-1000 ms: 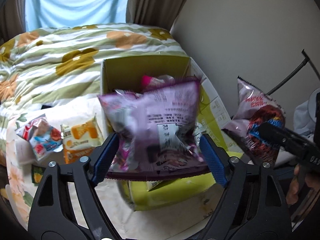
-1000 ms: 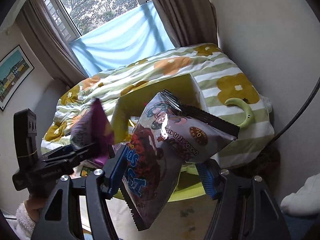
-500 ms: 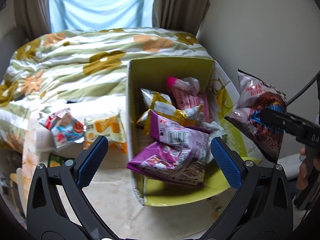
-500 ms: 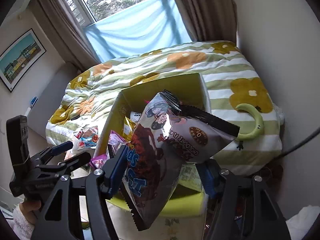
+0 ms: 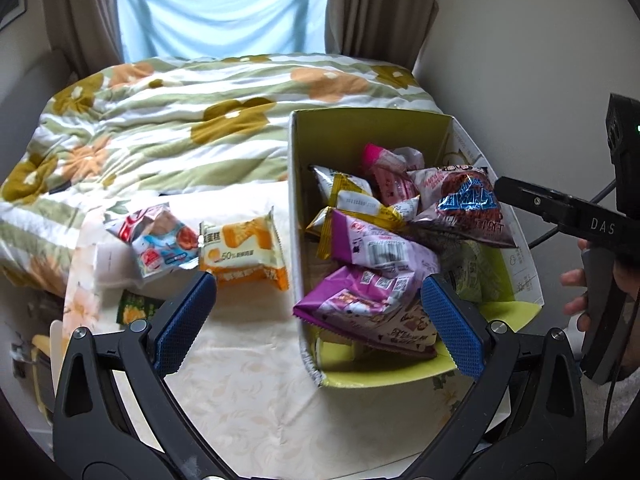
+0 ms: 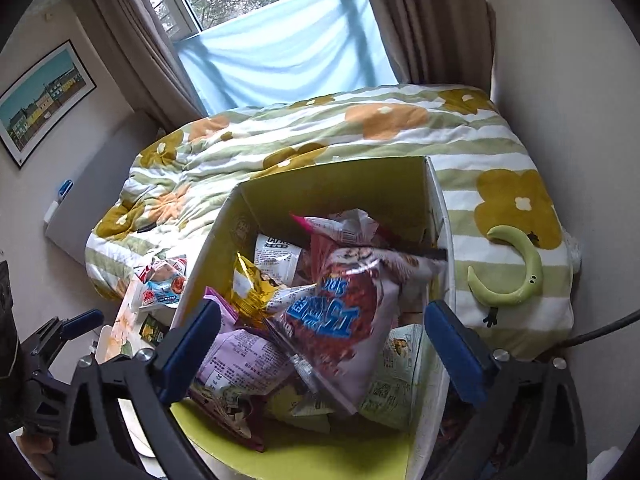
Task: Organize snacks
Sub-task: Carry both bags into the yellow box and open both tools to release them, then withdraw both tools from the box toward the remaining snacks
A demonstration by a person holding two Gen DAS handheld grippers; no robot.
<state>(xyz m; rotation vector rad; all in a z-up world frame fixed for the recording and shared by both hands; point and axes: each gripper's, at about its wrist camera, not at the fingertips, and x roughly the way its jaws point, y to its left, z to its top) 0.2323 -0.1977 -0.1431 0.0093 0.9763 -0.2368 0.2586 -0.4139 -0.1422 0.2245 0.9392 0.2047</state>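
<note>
Right gripper (image 6: 320, 344) jaws opening, wide apart, pads off the brown-and-pink foil chocolate snack bag (image 6: 344, 312), which lies between them on the pile in the open yellow-green cardboard box (image 6: 332, 184). Left gripper (image 5: 320, 316) jaws apart, empty, over the box's near-left corner. Purple plastic snack packet (image 5: 372, 292) in the box. Orange-and-white cake packet (image 5: 244, 252) and red-blue packet (image 5: 156, 240) left of the box.

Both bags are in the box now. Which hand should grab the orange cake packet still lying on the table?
Left, probably. The left gripper is open and empty, with the orange cake packet just beyond its left finger. The right gripper, jaws opening, hangs over the box, whose wall hides the packet.
</note>
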